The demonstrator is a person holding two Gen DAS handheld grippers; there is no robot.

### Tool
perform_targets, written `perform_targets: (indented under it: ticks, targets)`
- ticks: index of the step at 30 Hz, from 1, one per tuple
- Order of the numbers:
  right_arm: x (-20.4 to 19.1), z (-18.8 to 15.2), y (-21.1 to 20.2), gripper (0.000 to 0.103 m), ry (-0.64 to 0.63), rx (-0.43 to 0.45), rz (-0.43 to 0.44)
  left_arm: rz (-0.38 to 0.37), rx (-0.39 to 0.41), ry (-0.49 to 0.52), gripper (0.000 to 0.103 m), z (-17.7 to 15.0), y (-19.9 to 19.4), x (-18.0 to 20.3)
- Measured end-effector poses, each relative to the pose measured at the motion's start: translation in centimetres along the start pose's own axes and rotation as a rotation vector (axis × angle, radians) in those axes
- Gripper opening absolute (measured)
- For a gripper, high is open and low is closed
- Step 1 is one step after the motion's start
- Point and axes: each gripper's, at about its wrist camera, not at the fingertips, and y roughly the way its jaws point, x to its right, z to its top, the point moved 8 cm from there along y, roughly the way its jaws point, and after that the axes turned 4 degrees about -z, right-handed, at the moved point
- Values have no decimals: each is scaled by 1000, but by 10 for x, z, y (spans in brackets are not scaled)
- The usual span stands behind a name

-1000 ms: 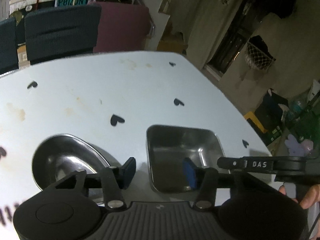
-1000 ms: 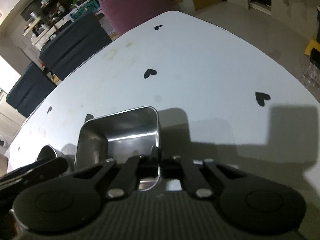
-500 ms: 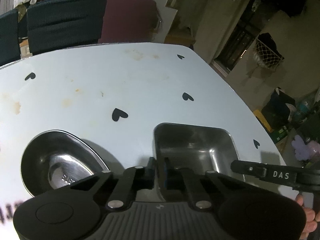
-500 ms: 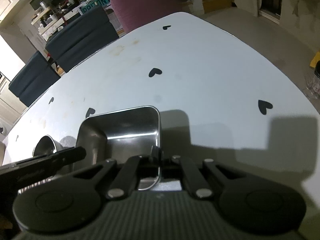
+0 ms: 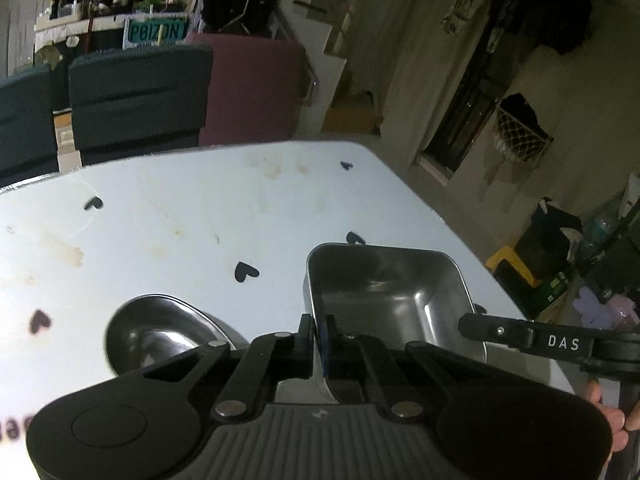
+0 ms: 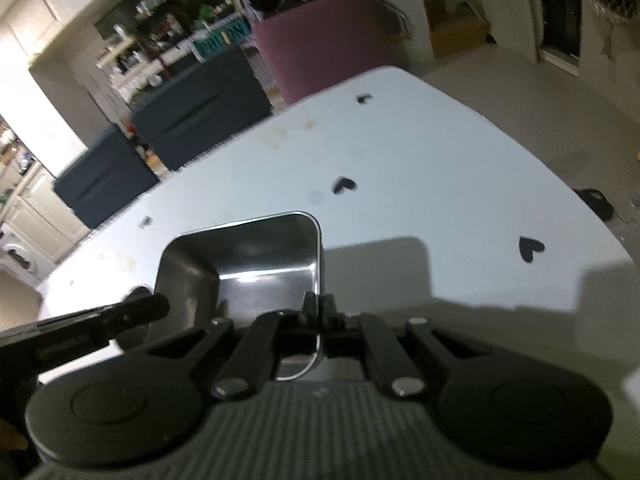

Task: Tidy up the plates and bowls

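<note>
Left gripper (image 5: 319, 330): clamping the square steel dish's (image 5: 384, 292) left rim.
Right gripper (image 6: 319, 306): pinching the same dish (image 6: 240, 264) by its right rim.
Dish: being held between both tools over the white table (image 5: 180, 220), seemingly just clear of it.
Round bowl (image 5: 160, 332): sitting at nine o'clock of the dish, just beside.
Doing it well: keeping both hands level and moving together, so neither rim is slipping.

Table: we see a white top (image 5: 200, 216) with black hearts (image 5: 245, 271).
Far: dark chairs (image 5: 136, 96), maroon chair (image 5: 252, 88).
Right: yellow crate (image 5: 510, 266).
</note>
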Motion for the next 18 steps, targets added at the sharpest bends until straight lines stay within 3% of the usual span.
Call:
perform_targets:
  ticks: [8,18]
  targets:
    - [-14,-7,-45,2,-63,62,87,3,33,21,5,-16,-54,12]
    - [-25,-46,-63,2,-206,11,100,47,-61,12,9,-78,-67,9]
